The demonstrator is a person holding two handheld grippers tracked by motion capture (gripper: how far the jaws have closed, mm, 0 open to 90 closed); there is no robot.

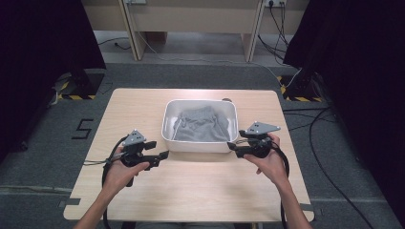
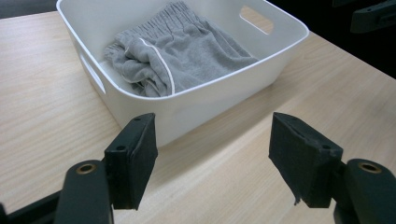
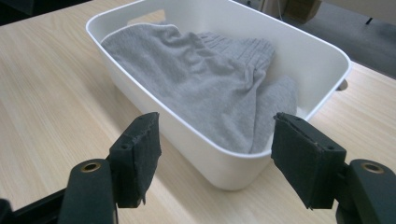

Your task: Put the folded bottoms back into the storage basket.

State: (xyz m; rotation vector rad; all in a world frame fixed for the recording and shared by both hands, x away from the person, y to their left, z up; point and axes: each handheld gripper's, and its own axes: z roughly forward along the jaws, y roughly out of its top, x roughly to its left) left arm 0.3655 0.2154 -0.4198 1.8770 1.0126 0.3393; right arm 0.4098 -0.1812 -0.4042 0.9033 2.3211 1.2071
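Observation:
A white plastic bin [image 1: 199,143] stands on the middle of the wooden table, and a crumpled grey garment [image 1: 201,124] lies inside it. In the left gripper view the garment [image 2: 180,49] shows a white piping line and an elastic waistband. My left gripper [image 1: 165,155] hovers open just off the bin's near left corner, its jaws wide apart with nothing between them. My right gripper [image 1: 230,145] is open too, close to the bin's near right corner. In the right gripper view the garment [image 3: 205,79] drapes against the bin's wall [image 3: 187,140].
The table [image 1: 191,191] has bare wood in front of the bin. Beyond the table lie grey floor, cables [image 1: 329,129] at the right and dark curtains on both sides. The bin has a handle slot [image 2: 256,19] in its end wall.

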